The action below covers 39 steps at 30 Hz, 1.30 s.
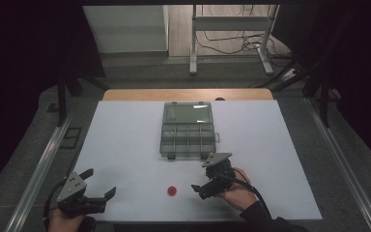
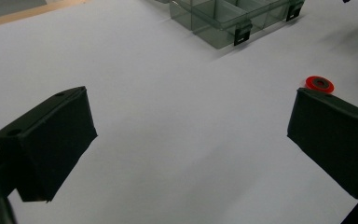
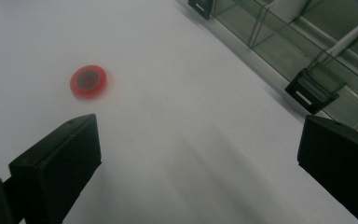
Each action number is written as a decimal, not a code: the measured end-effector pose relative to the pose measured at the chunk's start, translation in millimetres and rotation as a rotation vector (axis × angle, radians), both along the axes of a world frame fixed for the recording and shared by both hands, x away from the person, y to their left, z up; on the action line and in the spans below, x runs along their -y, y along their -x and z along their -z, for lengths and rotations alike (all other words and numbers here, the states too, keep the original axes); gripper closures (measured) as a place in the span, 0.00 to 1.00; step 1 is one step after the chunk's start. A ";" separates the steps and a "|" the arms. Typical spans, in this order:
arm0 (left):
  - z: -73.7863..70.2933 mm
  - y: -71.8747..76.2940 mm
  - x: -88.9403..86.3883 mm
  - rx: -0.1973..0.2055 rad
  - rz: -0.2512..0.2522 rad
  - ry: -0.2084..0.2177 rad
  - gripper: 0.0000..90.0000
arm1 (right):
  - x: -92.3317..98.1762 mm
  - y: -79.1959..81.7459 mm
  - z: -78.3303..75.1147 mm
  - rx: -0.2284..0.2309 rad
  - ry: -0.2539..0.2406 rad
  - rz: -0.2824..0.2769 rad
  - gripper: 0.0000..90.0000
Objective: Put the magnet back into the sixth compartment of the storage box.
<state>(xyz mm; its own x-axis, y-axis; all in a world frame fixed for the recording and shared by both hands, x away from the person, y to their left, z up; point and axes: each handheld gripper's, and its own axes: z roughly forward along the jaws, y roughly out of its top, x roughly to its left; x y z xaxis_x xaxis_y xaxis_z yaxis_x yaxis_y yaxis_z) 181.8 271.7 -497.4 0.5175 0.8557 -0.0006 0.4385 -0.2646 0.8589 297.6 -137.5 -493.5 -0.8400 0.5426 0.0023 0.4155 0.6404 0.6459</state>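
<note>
A small red disc (image 1: 172,190) with a dark centre lies flat on the white table (image 1: 125,145) near its front edge. Behind it stands a clear compartment box (image 1: 188,134) with its lid open toward the back. My left gripper (image 1: 99,183) is at the front left corner, open and holding nothing. In the left gripper view the disc (image 2: 320,84) shows just past the right jaw and the box (image 2: 228,18) lies farther off. My right gripper (image 1: 202,173) hovers open just right of the disc, between it and the box. In the right gripper view the disc (image 3: 88,80) lies ahead to the left, outside the jaws.
The box's black latches (image 3: 313,91) face the front of the table. Beyond the table's wooden back edge (image 1: 188,94) stand a metal frame (image 1: 232,38) and loose cables on the floor. Aluminium rails (image 1: 43,164) run along both sides.
</note>
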 end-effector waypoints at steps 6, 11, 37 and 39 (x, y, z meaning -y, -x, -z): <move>0.0 0.0 0.1 0.000 0.000 0.000 0.01 | -6.9 -1.3 0.6 -0.004 0.008 -0.006 0.00; 0.0 0.1 0.1 0.001 0.001 0.000 0.01 | -11.8 -1.5 2.0 -0.015 0.012 -0.010 0.00; -0.1 0.5 0.0 0.004 0.004 -0.001 0.01 | -44.2 -2.9 8.4 -0.056 0.039 -0.058 0.00; -0.2 0.5 -0.2 0.004 0.006 -0.004 0.01 | -46.7 -2.8 8.8 -0.055 0.042 -0.067 0.02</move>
<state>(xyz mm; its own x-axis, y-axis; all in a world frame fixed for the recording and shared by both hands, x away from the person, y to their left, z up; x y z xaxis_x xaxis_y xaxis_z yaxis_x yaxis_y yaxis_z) 181.4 271.9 -497.2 0.5228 0.8525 0.0044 0.4337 -0.2704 0.8596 300.3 -90.7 -502.3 -0.8735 0.4861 0.0278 0.4052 0.6940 0.5951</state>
